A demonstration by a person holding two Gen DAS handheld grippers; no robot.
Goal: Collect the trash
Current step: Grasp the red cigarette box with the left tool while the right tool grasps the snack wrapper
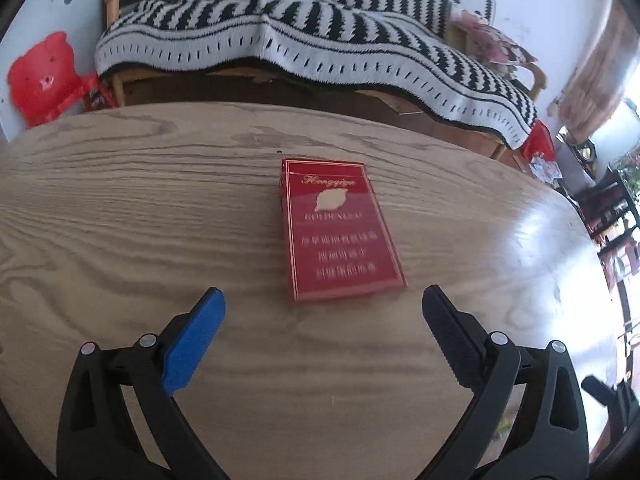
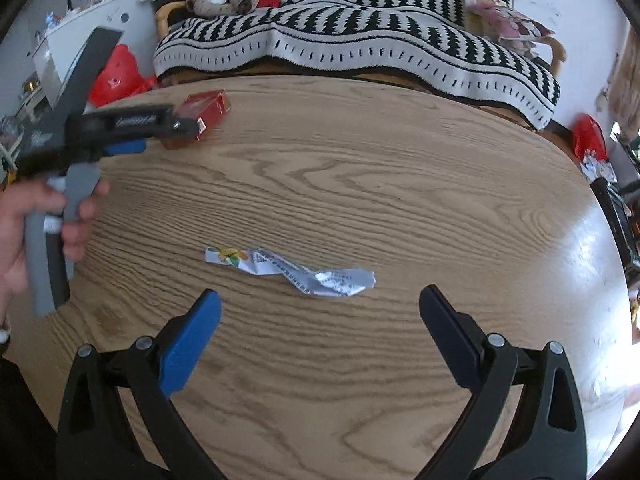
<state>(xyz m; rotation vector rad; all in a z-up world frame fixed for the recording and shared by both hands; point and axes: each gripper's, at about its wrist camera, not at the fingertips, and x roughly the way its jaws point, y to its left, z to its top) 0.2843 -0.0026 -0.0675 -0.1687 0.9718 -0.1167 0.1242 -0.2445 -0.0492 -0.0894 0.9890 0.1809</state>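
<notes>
Left gripper spread wide, empty | red cigarette pack just ahead, long axis pointing away | right gripper spread wide over crumpled wrapper, lying crosswise.

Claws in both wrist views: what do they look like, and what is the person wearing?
Each claw, left claw and right claw, has black plastic arms with silver pivot pins, one bright blue pad and one dark ribbed pad. In the right view, the left tool shows a grey handle. A dark sleeve shows.
</notes>
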